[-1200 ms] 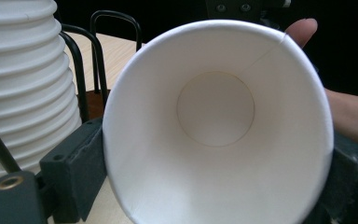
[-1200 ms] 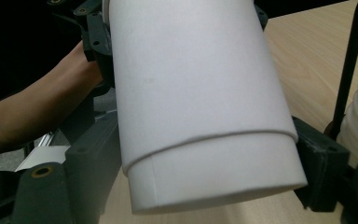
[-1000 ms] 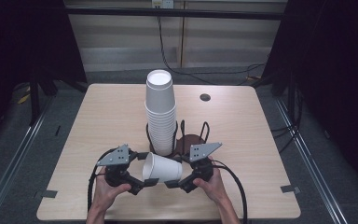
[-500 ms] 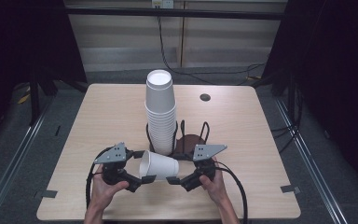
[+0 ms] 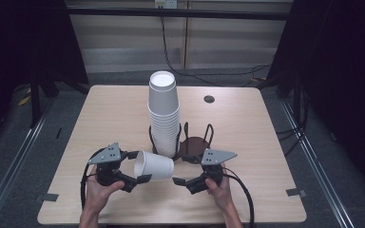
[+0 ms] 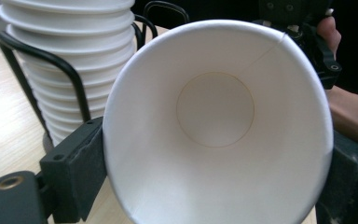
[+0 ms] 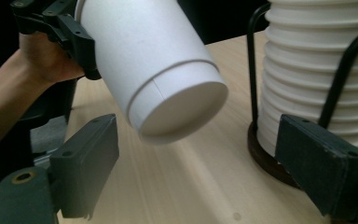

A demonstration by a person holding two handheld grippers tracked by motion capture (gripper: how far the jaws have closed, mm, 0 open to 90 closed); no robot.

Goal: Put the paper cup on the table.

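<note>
Now holding a single white paper cup [image 5: 153, 165] on its side above the near part of the table [image 5: 100, 114], pinched near the rim by the left tool [image 5: 134, 167], one black pad on each side of the wall. Mouth facing the left hand [image 5: 97, 190], closed base pointing toward the right tool [image 5: 179, 181]. Showing, in the left gripper view, the cup [image 6: 214, 121] pressed between both pads, its round bottom visible deep inside. Hovering just beyond the base, the right tool standing spread and gripping nothing; in the right gripper view, its two jaws wide apart, with the cup's base [image 7: 182, 107] floating between and above them, clear of both pads. Resting under the right tool, the right hand [image 5: 218, 190], fingers wrapped around the body.

Standing just behind both tools, a tall stack of white cups [image 5: 163, 114] sitting upside down in a black wire holder [image 5: 190, 142] on a dark round base. Rising beside the stack, the holder's thin loops. Lying well apart, toward the far right of the table, a small dark round spot [image 5: 209, 99]. Trailing back from each tool toward the near edge, black cables [image 5: 244, 199].
</note>
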